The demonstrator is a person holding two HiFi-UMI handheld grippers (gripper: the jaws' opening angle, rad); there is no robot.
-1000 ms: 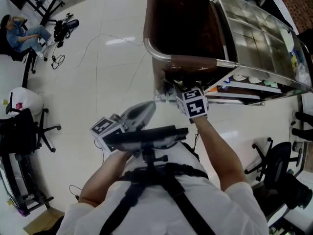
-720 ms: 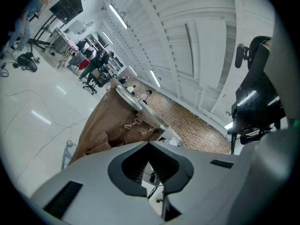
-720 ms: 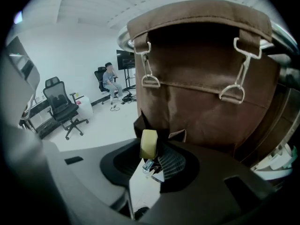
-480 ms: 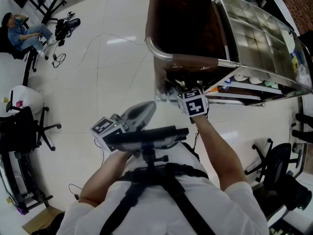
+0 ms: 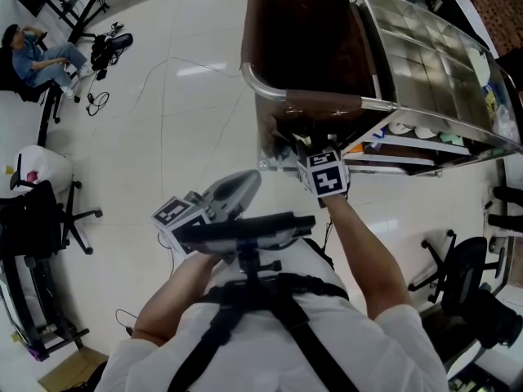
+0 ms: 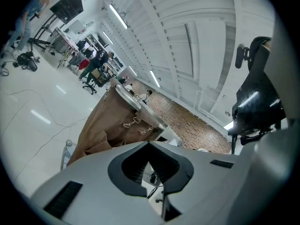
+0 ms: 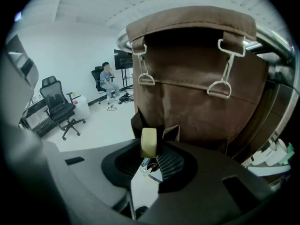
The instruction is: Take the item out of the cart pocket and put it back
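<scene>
A brown cloth bag (image 5: 306, 39) hangs on the end of a steel cart (image 5: 425, 64). In the right gripper view its low pocket (image 7: 171, 130) gapes just beyond my right gripper (image 7: 151, 157). A beige tape roll (image 7: 149, 142) stands on edge between those jaws, which are closing and pressing on it at the pocket mouth. In the head view the right gripper (image 5: 296, 147) reaches under the bag's rail; the roll is hidden there. My left gripper (image 5: 249, 180) is held back near my chest, open, with nothing between its jaws (image 6: 151, 165).
Metal clips (image 7: 220, 86) hold the bag to the rail. The cart's lower shelf (image 5: 417, 133) carries plates and small items. Office chairs (image 5: 41, 211) stand at the left and another chair (image 5: 462, 276) at the right. A seated person (image 5: 33, 51) and floor cables (image 5: 106, 51) are far left.
The right gripper has stayed at the foot of the bag, shifting only slightly. The left gripper has not moved.
</scene>
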